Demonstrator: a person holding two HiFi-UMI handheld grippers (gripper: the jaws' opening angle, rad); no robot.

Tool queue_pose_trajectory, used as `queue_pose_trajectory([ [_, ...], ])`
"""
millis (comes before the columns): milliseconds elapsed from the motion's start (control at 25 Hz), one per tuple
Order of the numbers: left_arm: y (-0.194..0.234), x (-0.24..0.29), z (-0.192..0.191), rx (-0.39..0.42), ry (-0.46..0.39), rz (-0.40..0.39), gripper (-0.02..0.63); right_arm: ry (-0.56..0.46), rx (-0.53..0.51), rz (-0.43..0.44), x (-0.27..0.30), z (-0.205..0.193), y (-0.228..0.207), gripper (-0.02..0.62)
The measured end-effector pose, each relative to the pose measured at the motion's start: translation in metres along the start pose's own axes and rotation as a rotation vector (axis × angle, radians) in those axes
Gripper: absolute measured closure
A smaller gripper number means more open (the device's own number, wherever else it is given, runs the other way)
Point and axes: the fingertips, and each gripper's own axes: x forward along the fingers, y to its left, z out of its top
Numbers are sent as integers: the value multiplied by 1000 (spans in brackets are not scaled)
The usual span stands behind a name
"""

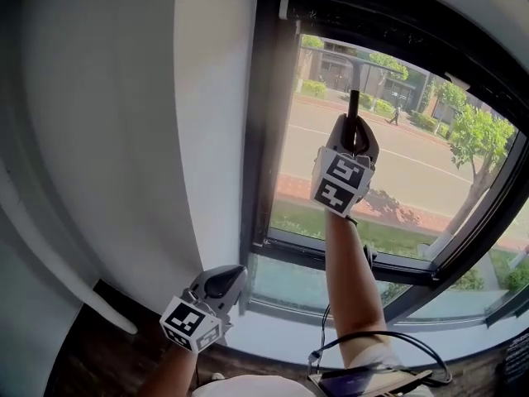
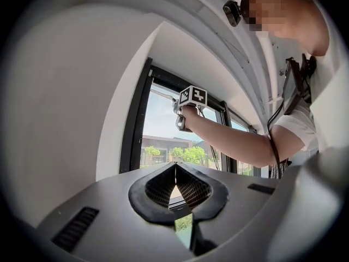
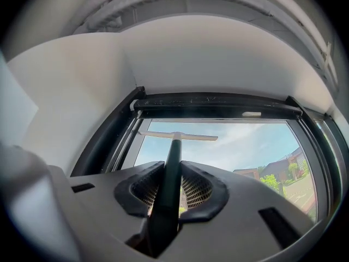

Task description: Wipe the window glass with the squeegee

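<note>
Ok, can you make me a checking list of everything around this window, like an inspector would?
Surface: window glass, see-through, trees show outside.
Job's things: squeegee, blade up near the top of the glass.
Clutter: nothing seen.
Grippers: right gripper shut on the squeegee's handle, held high; left gripper shut, empty, held low.
Cables: black cable loops at the bottom of the head view.
Surroundings: white wall left of the dark window frame.
</note>
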Motion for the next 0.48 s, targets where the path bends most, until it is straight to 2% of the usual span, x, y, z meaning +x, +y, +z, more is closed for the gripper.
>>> queue_pose_trajectory([
  [320,5,-2,-3,-2,7,-31,589,-23,-10,-41,24,21,4,497],
  [480,7,-3,-5,1,11,-35,589,-27,-15,-54,24,19,4,497],
])
